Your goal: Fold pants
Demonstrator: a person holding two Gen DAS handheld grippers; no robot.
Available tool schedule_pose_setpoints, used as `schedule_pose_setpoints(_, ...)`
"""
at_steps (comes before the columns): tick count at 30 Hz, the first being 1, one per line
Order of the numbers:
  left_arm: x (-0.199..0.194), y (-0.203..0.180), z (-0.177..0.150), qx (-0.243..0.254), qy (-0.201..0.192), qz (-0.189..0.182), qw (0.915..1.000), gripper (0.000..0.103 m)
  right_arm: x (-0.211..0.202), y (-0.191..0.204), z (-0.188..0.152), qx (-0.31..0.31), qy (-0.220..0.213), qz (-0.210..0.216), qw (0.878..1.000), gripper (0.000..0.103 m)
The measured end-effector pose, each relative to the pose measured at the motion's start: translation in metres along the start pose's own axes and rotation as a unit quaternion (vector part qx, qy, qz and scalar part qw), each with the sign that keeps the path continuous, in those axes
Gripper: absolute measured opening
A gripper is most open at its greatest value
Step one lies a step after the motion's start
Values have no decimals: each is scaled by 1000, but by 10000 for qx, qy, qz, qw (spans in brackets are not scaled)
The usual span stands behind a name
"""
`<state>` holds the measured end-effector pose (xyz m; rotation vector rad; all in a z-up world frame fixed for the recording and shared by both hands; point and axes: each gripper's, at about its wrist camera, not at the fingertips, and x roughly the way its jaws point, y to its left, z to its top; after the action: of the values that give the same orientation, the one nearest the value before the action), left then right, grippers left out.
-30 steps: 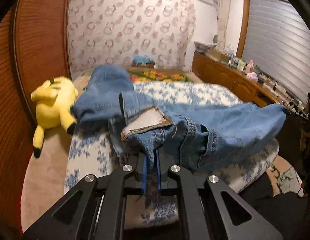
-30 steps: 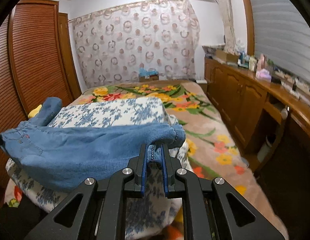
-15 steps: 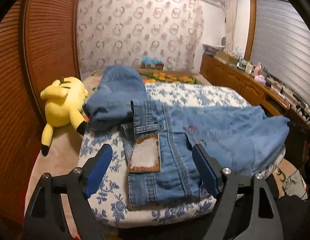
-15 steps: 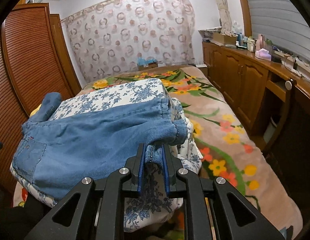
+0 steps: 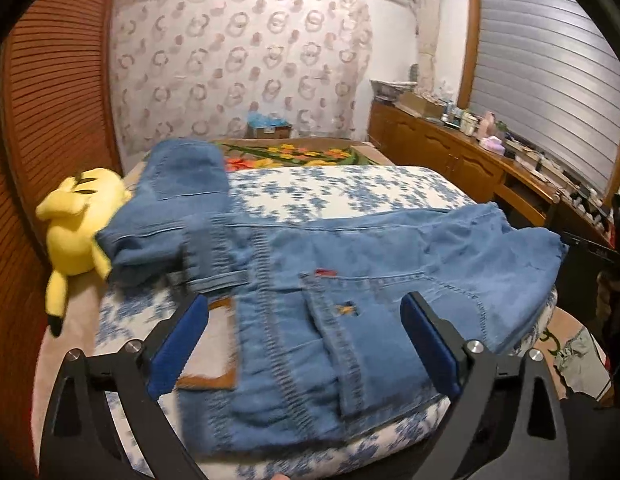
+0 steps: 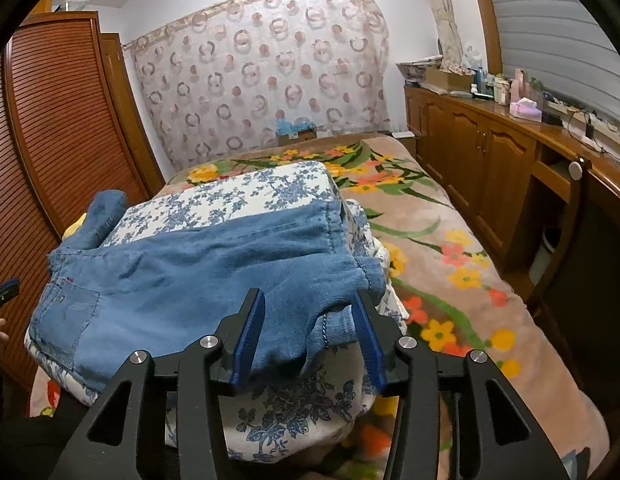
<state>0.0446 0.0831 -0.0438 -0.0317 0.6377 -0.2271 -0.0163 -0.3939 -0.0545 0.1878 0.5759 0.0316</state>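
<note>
Jeans (image 5: 350, 280) lie flat on the floral cushion (image 5: 350, 192), long axis running sideways between both grippers. Left gripper (image 5: 306, 344) hovers wide open over the waistband end, holding nothing. Right gripper (image 6: 310, 340) stands parted around the hem, not gripping; the leg stretches away to its left.

The left hand-held gripper (image 5: 304, 344) has its 2 blue-padded fingers (image 5: 178, 346) spread wide apart, and they grip nothing. The right hand-held gripper (image 6: 308, 336) has its 2 fingers (image 6: 250, 338) parted too, less wide, with nothing clamped between them.
</note>
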Motion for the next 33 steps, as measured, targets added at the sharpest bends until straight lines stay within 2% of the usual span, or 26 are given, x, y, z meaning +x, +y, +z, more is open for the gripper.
schedule_pose_setpoints(8, 26, -27, 3, 162, 138, -291, 9994, 97, 6, -9, 1, 127, 187, -110, 9997, 48)
schedule_pose_setpoints(17, 41, -43, -3, 197, 298, -431, 9984, 97, 23, -15, 14, 246, 473, -309, 9981, 48)
schedule_pose_setpoints(23, 47, -51, -10, 210, 407, -478, 9978, 97, 43, -16, 26, 392, 708, -167, 9966, 48)
schedule_pose_setpoints(25, 48, -52, -11, 212, 404, -518, 9976, 97, 45, -17, 33, 549, 743, 16, 9957, 48)
schedule_pose_setpoints(27, 48, -53, -11, 200, 405, -537, 9975, 97, 45, -14, 40, 440, 713, 80, 9965, 36)
schedule_pose_setpoints(29, 47, -54, -12, 209, 404, -541, 9975, 97, 44, -4, 47, 166, 697, 48, 9974, 15)
schedule_pose_setpoints(30, 47, -55, -12, 211, 403, -537, 9975, 97, 43, 0, 49, 54, 698, 41, 9975, 8)
schedule_pose_setpoints(33, 48, -55, -13, 207, 416, -528, 9975, 97, 38, 11, 49, -309, 667, -50, 9973, 1)
